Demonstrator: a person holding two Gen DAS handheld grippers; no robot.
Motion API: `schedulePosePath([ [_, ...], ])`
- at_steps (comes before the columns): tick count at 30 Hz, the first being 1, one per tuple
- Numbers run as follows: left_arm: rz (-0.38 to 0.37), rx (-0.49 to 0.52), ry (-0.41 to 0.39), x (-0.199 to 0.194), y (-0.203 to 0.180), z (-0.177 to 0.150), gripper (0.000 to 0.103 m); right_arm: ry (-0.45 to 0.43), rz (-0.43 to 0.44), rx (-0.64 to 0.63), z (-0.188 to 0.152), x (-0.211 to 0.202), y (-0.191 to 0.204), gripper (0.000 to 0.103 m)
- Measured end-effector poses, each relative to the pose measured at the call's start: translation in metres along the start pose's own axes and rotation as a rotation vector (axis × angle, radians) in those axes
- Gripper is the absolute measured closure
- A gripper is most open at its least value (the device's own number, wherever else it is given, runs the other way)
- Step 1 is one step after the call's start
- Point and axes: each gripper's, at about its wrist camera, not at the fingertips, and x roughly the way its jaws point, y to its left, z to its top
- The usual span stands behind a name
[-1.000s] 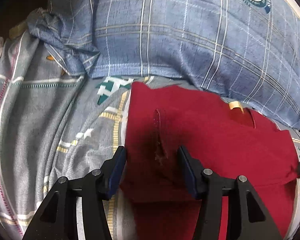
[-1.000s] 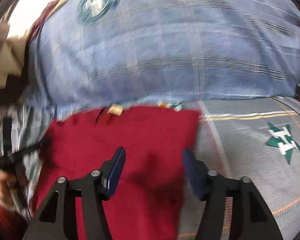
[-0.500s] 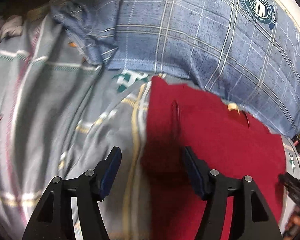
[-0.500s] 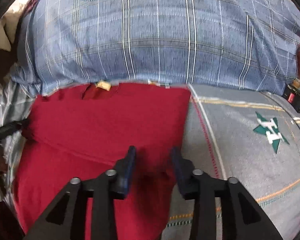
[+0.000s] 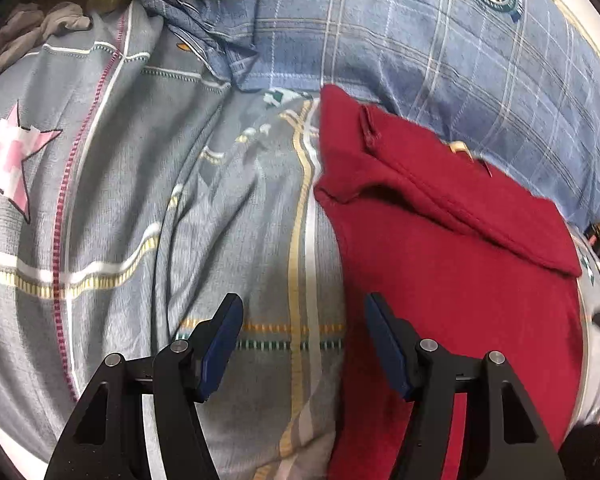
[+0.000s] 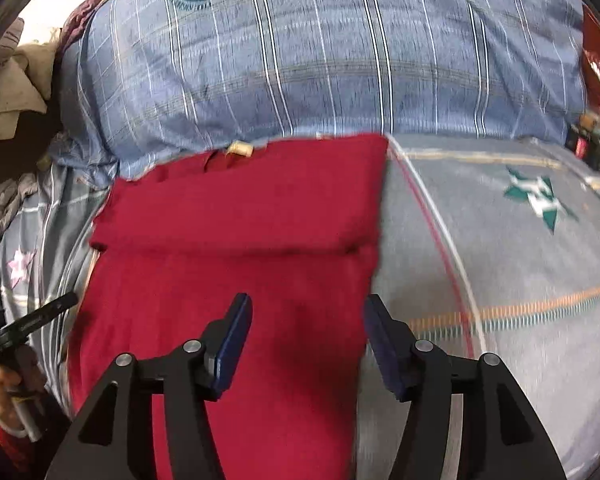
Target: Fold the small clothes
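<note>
Red T-shirt (image 5: 460,280) lies flat on the grey patterned bedsheet (image 5: 228,220), top edge folded down, at the foot of the blue plaid pillow (image 6: 320,60) at twelve o'clock; left gripper (image 5: 304,344) spread wide, empty, over the shirt's left edge; right gripper (image 6: 308,344) likewise wide, empty, over its right edge.

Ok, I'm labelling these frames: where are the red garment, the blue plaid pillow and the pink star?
red garment (image 6: 236,280): right wrist view, on its flat middle, below the folded-over flap.
blue plaid pillow (image 6: 320,60): right wrist view, on its front face.
pink star (image 5: 6,160): left wrist view, on the star's centre, printed on the grey bedsheet.
</note>
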Motion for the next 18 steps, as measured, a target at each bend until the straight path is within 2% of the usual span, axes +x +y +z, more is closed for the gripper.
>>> schedulePosePath([
  [4,0.003,-0.039,-0.029,0.005,0.001,0.011,0.040,0.009,-0.017,-0.015,-0.018,-0.011,0.002,0.044],
  [7,-0.018,-0.046,0.004,0.006,0.001,0.011,0.042,0.021,0.017,0.008,-0.033,-0.016,0.000,0.040],
  [11,-0.032,-0.013,-0.002,-0.007,-0.001,-0.006,0.041,0.032,0.027,0.003,-0.051,-0.023,0.000,0.039],
  [13,-0.017,0.024,-0.001,-0.016,-0.004,-0.017,0.040,0.041,0.042,0.006,-0.061,-0.026,-0.002,0.034],
  [18,0.012,0.067,-0.016,-0.045,-0.011,-0.046,0.040,0.088,0.046,-0.027,-0.082,-0.022,0.001,0.034],
])
